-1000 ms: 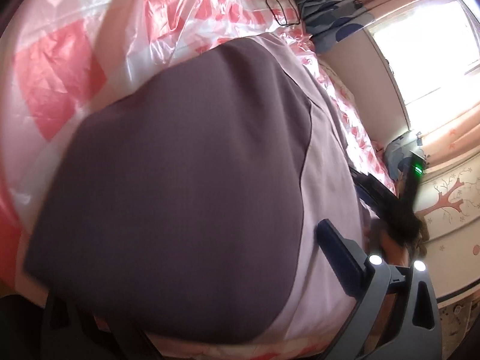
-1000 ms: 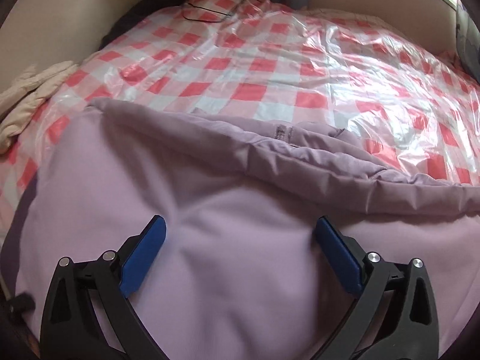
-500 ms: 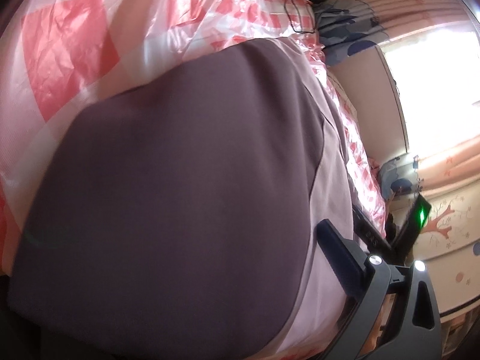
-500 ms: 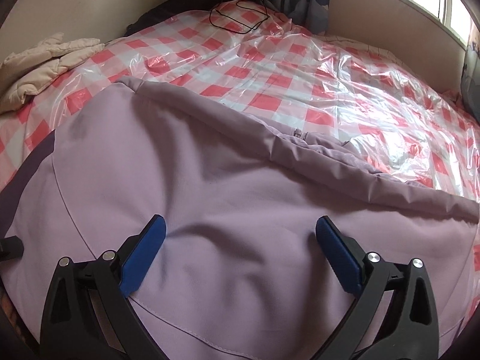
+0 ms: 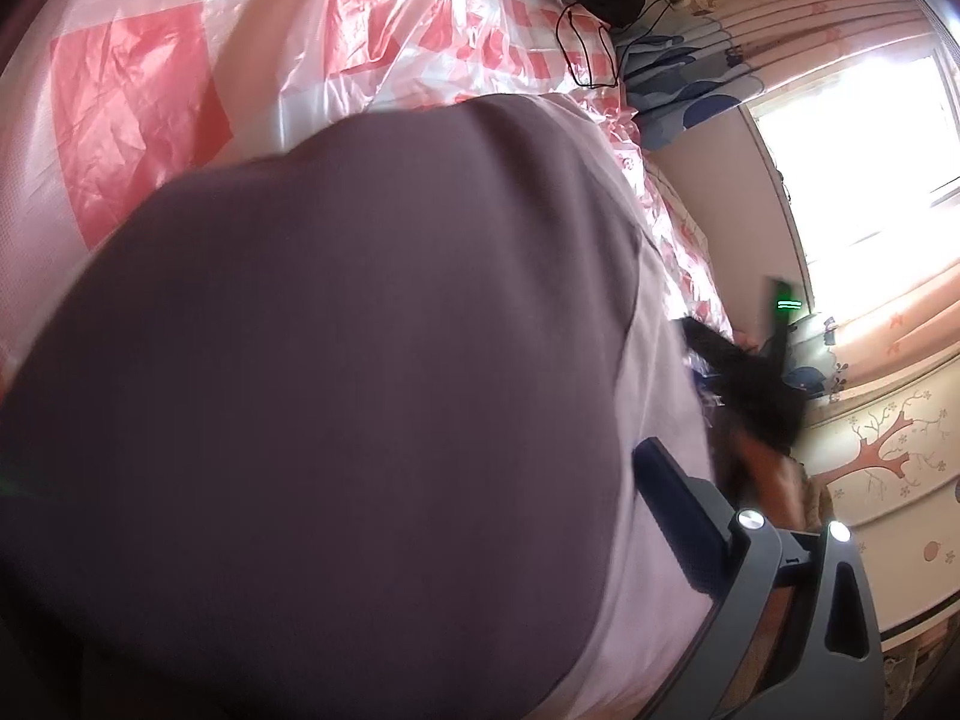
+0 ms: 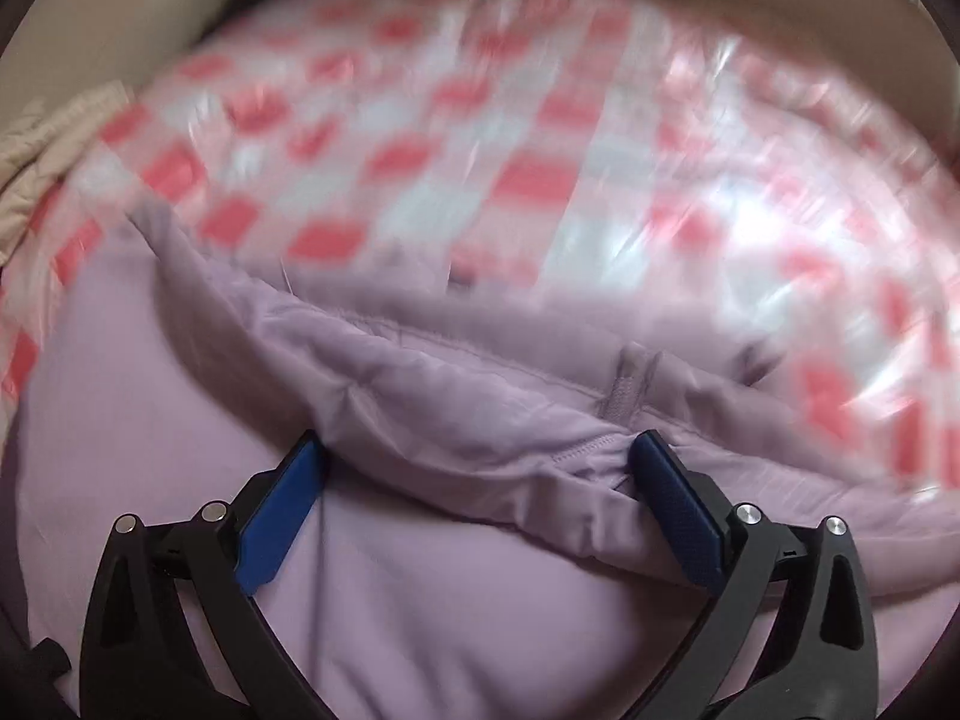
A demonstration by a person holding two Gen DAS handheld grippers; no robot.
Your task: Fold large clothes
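Both pads of the right gripper (image 6: 477,474) stood spread either side of a padded ridge of the lilac garment (image 6: 456,600) on the checked plastic sheet (image 6: 540,174), so closing squarely on that fold looked best; the left gripper (image 5: 600,498), fabric-smothered, was unreadable.

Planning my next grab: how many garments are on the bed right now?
2. The lilac jacket lies spread right under the right gripper, and a cream garment is bunched at the bed's far left edge. More may sit out of view.
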